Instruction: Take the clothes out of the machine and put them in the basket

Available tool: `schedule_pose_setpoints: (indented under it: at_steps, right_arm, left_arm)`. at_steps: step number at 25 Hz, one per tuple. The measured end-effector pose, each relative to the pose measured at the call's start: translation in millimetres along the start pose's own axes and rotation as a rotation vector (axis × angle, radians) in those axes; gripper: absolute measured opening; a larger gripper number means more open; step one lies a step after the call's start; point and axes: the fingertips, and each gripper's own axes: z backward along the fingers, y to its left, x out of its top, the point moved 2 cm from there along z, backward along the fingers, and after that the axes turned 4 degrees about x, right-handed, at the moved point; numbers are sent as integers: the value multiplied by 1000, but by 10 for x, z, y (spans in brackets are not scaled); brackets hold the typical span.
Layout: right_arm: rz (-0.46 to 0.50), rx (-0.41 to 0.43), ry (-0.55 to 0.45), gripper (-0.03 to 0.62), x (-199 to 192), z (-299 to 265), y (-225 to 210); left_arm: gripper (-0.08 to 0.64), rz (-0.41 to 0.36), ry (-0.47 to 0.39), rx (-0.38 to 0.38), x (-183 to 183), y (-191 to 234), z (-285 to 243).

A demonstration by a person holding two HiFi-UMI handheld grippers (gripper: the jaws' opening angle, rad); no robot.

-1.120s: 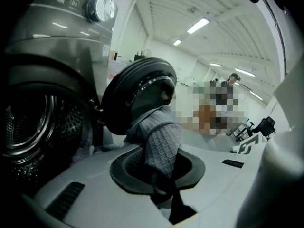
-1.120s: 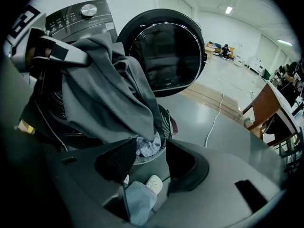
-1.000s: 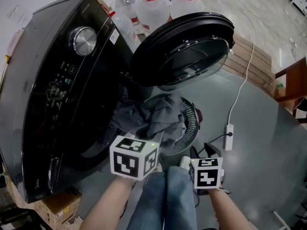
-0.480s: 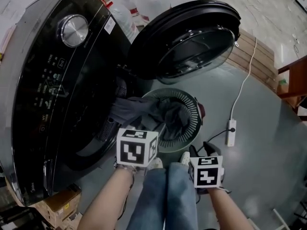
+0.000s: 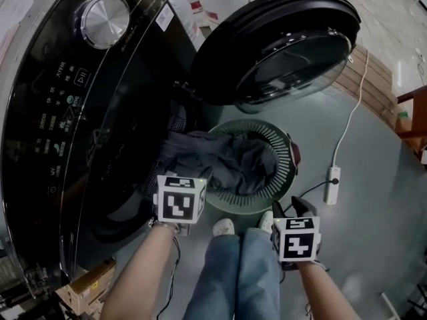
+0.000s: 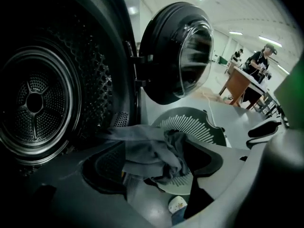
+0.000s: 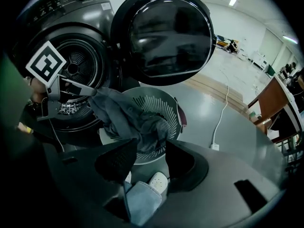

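- The grey garment (image 5: 227,162) is draped from the lip of the machine (image 5: 60,112) across into the basket (image 5: 283,153). One end lies inside the basket and the other hangs on the drum opening.
- The left gripper (image 6: 156,146) is pointed steeply down at the garment. Its jaws have just been opening and are spread wide. Cloth is seen ahead between them but is pressed by neither pad, so the garment is judged released.
- The right gripper (image 7: 150,144) is held back over the person's feet with its jaws partly apart and nothing grasped. Only a shoe (image 7: 156,182) and a trouser leg are seen through the gap.
- The basket is set on the floor (image 5: 360,232) just beside the opening, under the swung-out door (image 5: 287,45), so that laundry can be transferred over a short path.
- No further items are visible in the drum (image 6: 33,103). Freeing the trailing end is judged to be the remaining step.
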Motion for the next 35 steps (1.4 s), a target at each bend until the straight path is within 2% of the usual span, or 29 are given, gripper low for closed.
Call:
schedule_pose_setpoints:
  at_steps: [5, 7, 10, 13, 20, 22, 28, 29, 30, 31, 33, 34, 35]
  right_arm:
    - [3, 10, 7, 187, 53, -181, 115]
    - [4, 20, 11, 187, 71, -250, 183]
    - [18, 38, 13, 184, 108, -339, 280]
    - [23, 44, 25, 181, 123, -420, 326]
    - [7, 63, 23, 169, 203, -520, 387]
    - [4, 68, 18, 164, 221, -527, 386]
    - [26, 66, 24, 149, 183, -532, 368]
    - [27, 63, 25, 146, 181, -526, 359]
    - [26, 63, 26, 144, 179, -517, 355]
    - [24, 64, 25, 141, 179, -508, 356]
    - [26, 63, 25, 135, 176, -490, 359]
    - [29, 60, 27, 133, 171, -479, 358]
    - [31, 57, 29, 132, 165, -465, 356]
  left_arm:
    - [376, -83, -13, 137, -70, 508, -217]
    - [376, -101, -1, 162, -105, 721, -356]
    - [376, -69, 6, 194, -99, 1032, -528]
    - [375, -43, 59, 220, -137, 1227, -640]
    - [376, -94, 115, 182, -170, 1374, -975]
    - [388, -69, 138, 170, -213, 1415, -1066]
    - [396, 60, 165, 46, -280, 1389, -1164]
    - [364, 67, 172, 29, -275, 1367, -1148]
    - [257, 67, 173, 20, -265, 1346, -1129]
    - [237, 62, 163, 28, -244, 1339, -1098]
    - [187, 58, 110, 86, -156, 1370, -993]
    - [51, 66, 77, 117, -106, 1382, -928]
    - [32, 70, 53, 136, -71, 1370, -873]
